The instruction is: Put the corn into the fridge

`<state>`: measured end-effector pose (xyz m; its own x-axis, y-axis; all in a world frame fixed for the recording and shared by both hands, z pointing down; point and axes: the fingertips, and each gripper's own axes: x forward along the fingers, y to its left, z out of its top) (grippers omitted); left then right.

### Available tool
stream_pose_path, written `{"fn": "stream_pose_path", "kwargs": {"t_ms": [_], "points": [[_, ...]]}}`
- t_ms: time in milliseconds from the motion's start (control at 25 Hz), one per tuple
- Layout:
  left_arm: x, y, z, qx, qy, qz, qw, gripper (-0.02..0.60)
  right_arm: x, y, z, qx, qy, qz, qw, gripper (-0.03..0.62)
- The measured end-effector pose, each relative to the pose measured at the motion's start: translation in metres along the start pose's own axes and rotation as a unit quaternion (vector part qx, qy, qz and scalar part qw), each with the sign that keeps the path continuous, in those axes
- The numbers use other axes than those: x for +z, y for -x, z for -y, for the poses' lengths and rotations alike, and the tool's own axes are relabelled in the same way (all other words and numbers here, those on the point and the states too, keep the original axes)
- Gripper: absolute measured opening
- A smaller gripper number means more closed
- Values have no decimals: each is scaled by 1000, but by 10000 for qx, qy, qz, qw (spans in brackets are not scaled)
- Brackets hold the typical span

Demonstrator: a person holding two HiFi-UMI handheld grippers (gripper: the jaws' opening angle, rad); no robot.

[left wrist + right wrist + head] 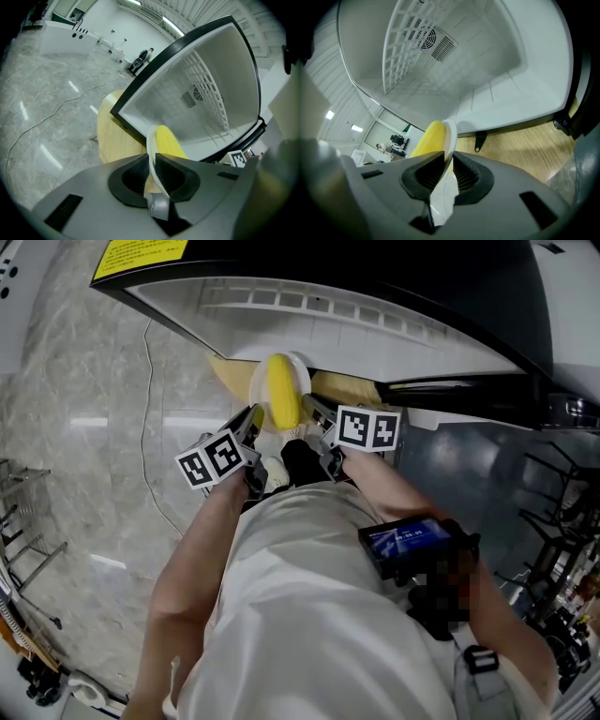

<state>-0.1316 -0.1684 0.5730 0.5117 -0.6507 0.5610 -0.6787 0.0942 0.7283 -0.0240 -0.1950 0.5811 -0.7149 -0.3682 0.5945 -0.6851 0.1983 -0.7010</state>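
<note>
Left gripper (253,420) and right gripper (315,411) each pinching opposite rims of plate (301,368). Corn (281,392) lying on plate between them, equally near both, long axis pointing into open fridge (356,329) just ahead.

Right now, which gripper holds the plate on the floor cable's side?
The left gripper, clamped on the plate nearest the cable; the right gripper grips the opposite rim.

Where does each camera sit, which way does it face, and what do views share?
Head view: on the person's head, looking steeply down at the left gripper, right gripper, forearms and torso before the open fridge.
Left gripper view: rides the left gripper, looking along jaws shut on the plate, into the fridge.
Right gripper view: likewise on the right gripper, gripping the plate's opposite rim.
All show the corn.
</note>
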Motion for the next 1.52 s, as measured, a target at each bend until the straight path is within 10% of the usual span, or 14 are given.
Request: {"fn": "stream_pose_path", "kwargs": {"t_ms": [1520], "points": [[56,-75,4,363,-417,307,9980,48,72,-29,38,-393,-39,504,9980,54]]}}
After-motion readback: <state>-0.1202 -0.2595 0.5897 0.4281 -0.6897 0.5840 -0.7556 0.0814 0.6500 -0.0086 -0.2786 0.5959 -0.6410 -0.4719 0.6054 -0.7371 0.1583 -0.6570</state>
